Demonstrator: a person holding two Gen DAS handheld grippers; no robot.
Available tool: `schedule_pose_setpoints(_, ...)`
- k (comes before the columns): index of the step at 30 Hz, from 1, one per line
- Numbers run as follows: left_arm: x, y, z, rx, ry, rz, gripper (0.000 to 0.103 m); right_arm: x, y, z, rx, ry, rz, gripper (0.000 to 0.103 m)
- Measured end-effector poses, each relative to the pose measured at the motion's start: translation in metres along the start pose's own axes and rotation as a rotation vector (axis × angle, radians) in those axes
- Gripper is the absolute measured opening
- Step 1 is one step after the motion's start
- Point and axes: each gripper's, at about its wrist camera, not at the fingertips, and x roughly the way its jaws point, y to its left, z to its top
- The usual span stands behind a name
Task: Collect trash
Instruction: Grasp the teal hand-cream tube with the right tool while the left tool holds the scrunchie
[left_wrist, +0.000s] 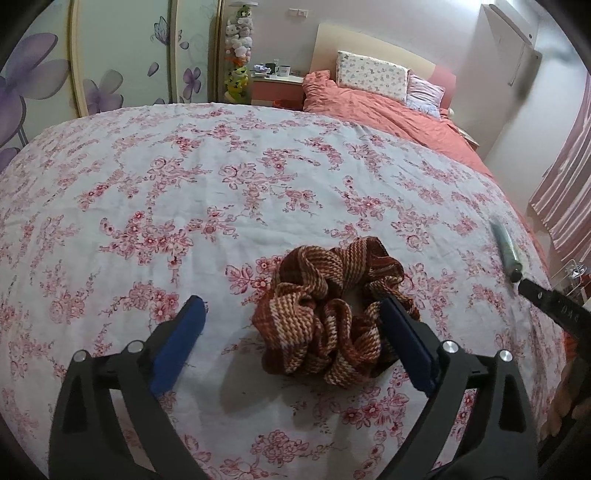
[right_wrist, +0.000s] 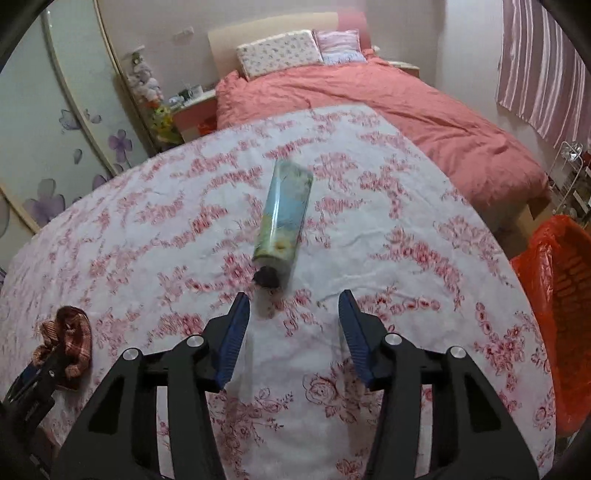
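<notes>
A brown and cream woven scrunchie (left_wrist: 328, 317) lies on the floral tablecloth (left_wrist: 184, 206). My left gripper (left_wrist: 290, 300) is open around it: the left pad stands clear of it and the right pad sits against its right edge. A green and blue tube with a dark cap (right_wrist: 284, 221) lies on the cloth just beyond my right gripper (right_wrist: 293, 295), which is open with nothing between its fingers. The tube (left_wrist: 506, 247) also shows at the right of the left wrist view. The scrunchie (right_wrist: 70, 332) and the left gripper show at the lower left of the right wrist view.
An orange bin lined with an orange bag (right_wrist: 554, 314) stands off the table's right edge. Behind the table is a bed with a coral duvet (right_wrist: 406, 110) and pillows. A wire rack (right_wrist: 572, 177) stands far right, and a flower-patterned wardrobe (left_wrist: 110, 74) on the left.
</notes>
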Motion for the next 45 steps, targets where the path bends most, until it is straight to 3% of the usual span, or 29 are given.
schedule_pose_setpoints(7,-0.001,0.002,0.000,-0.015,-0.005,-0.028,0.097,0.019,0.011,0.024,0.050,-0.009,0.042,0.051)
schedule_pose_setpoints(10,-0.001,0.003,0.000,-0.022,-0.008,-0.040,0.098,0.032,0.022,0.028,0.032,0.000,0.011,0.051)
schedule_pose_setpoints(11,-0.001,0.003,0.000,-0.023,-0.008,-0.042,0.099,0.034,0.022,0.028,0.028,0.003,0.003,0.045)
schedule_pose_setpoints(12,-0.001,0.004,0.000,-0.025,-0.009,-0.044,0.099,0.035,0.023,0.027,0.020,0.009,-0.008,0.031)
schedule_pose_setpoints(14,-0.002,0.004,0.000,-0.029,-0.010,-0.049,0.099,0.037,0.020,0.024,0.012,0.015,0.001,0.027)
schedule_pose_setpoints(20,-0.002,0.005,0.000,-0.029,-0.011,-0.050,0.099,0.013,-0.005,0.002,-0.014,0.055,0.057,0.027)
schedule_pose_setpoints(26,-0.003,0.005,0.000,-0.031,-0.012,-0.052,0.099,-0.012,-0.020,-0.027,-0.049,0.053,0.052,0.027)
schedule_pose_setpoints(32,-0.005,0.007,0.000,-0.045,-0.018,-0.068,0.099,-0.008,-0.018,-0.026,-0.041,0.020,0.025,0.028)
schedule_pose_setpoints(36,-0.005,0.008,-0.001,-0.050,-0.021,-0.072,0.099,-0.005,-0.014,-0.022,-0.033,0.023,0.013,0.035)
schedule_pose_setpoints(41,-0.005,0.009,-0.001,-0.057,-0.025,-0.090,0.099,-0.002,-0.007,-0.023,-0.081,0.005,-0.022,0.028)
schedule_pose_setpoints(45,-0.009,0.011,-0.003,-0.064,-0.032,-0.076,0.084,-0.017,-0.018,-0.033,-0.074,0.009,0.016,0.028)
